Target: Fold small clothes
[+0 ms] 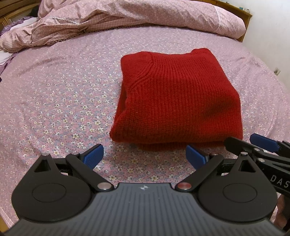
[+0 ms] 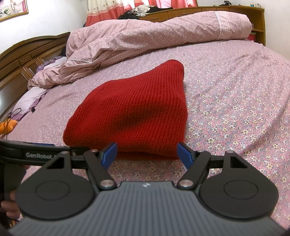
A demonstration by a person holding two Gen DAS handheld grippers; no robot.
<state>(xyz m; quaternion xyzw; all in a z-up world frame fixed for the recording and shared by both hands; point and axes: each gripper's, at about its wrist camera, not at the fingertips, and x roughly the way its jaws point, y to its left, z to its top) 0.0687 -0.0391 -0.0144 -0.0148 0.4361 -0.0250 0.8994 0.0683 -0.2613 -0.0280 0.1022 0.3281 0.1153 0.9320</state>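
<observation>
Blue ribbed fingers (image 2: 184, 154), folded red knit (image 2: 130, 112)

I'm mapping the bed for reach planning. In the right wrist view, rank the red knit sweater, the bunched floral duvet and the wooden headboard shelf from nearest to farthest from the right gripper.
1. Red knit sweater: folded, directly ahead of the open right gripper.
2. Floral duvet: bunched across the bed behind the sweater.
3. Wooden headboard shelf: behind the duvet, upper right.

sweater (image 1: 174, 101) on bedsheet (image 1: 63, 109), duvet (image 1: 145, 16) behind
</observation>
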